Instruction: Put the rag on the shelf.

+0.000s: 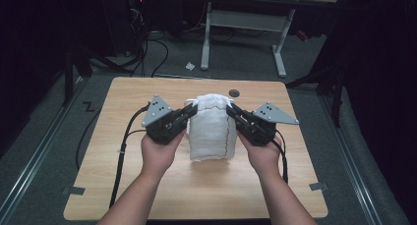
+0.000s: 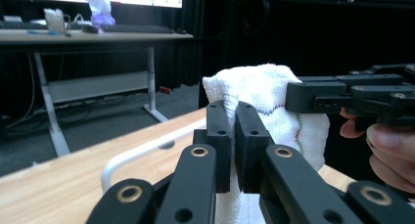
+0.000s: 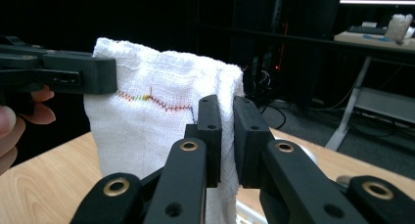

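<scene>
A white cloth (image 1: pixel 212 126) is held up over the middle of the desk (image 1: pixel 123 185), gripped at its two top corners. The left gripper (image 1: pixel 189 112) is clamped on the left corner and the right gripper (image 1: pixel 232 111) on the right corner; in both gripper views the fingers (image 2: pixel 220 136) are seen pressed together on a fold of fabric.

The step in hand is judged to be a lift that lets the cloth hang open. It is best done with both corners kept level and drawn gently apart, so that the sagging top edge is taken up without fabric being pulled from either grip.

The bottom hem appears to rest on or just above the desk; contact cannot be settled. The far face of the cloth is hidden, and how deep each pinch reaches cannot be made out. A white rim (image 2: pixel 142 153) behind the cloth is only partly seen.
</scene>
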`<state>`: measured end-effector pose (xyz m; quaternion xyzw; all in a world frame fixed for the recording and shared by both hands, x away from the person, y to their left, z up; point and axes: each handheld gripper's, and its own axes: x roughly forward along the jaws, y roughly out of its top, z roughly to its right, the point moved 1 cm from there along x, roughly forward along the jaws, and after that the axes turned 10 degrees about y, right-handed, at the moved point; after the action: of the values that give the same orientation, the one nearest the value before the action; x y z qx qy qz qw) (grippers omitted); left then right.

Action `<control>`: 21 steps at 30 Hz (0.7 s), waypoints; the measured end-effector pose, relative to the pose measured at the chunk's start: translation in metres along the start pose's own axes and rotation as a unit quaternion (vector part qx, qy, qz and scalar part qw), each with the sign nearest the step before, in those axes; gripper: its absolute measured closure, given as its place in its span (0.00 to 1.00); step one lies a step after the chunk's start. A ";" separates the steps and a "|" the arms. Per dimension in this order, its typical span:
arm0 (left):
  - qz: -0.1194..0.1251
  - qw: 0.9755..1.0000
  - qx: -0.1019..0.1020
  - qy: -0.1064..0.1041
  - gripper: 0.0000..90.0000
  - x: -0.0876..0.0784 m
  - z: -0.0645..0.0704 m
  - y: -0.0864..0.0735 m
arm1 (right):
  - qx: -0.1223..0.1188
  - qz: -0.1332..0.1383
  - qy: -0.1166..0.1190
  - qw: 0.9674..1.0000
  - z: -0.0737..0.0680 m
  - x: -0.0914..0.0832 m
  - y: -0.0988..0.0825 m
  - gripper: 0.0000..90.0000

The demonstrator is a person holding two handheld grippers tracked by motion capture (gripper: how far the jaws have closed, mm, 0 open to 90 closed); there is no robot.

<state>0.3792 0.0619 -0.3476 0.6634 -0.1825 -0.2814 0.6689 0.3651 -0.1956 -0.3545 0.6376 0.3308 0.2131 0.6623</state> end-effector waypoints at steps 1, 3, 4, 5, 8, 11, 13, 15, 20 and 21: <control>0.002 1.000 0.002 0.001 0.96 0.000 -0.001 0.003 | -0.001 0.002 0.001 1.000 0.000 0.001 0.003 0.93; 0.007 1.000 0.006 0.003 0.96 0.001 -0.002 0.010 | -0.003 0.004 0.001 1.000 0.001 0.002 0.008 0.93; 0.009 1.000 0.009 0.004 0.96 0.001 -0.003 0.014 | -0.004 0.006 0.001 1.000 0.001 0.002 0.011 0.93; 0.011 1.000 0.011 0.004 0.96 0.001 -0.003 0.016 | -0.005 0.009 0.001 1.000 0.002 0.002 0.014 0.93; 0.017 1.000 0.015 0.003 0.96 0.001 -0.003 0.023 | -0.006 0.015 0.001 1.000 0.003 0.001 0.022 0.93; 0.017 1.000 0.017 0.001 0.96 0.003 -0.003 0.029 | -0.012 0.020 -0.001 1.000 0.004 0.000 0.029 0.93; 0.017 1.000 0.020 0.001 0.96 0.004 -0.003 0.033 | -0.012 0.021 -0.003 1.000 0.004 -0.001 0.033 0.93; 0.018 1.000 0.021 -0.002 0.96 0.005 -0.003 0.039 | -0.012 0.023 -0.005 1.000 0.006 -0.002 0.038 0.93; 0.007 1.000 0.027 -0.013 0.96 0.010 -0.006 0.044 | -0.006 0.022 -0.008 1.000 0.011 -0.002 0.042 0.93; 0.002 1.000 0.028 -0.012 0.96 0.012 -0.007 0.045 | -0.003 0.019 -0.008 1.000 0.013 -0.001 0.043 0.93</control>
<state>0.3992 0.0583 -0.3053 0.6779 -0.2000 -0.2827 0.6485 0.3791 -0.2013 -0.3123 0.6433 0.3127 0.2213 0.6629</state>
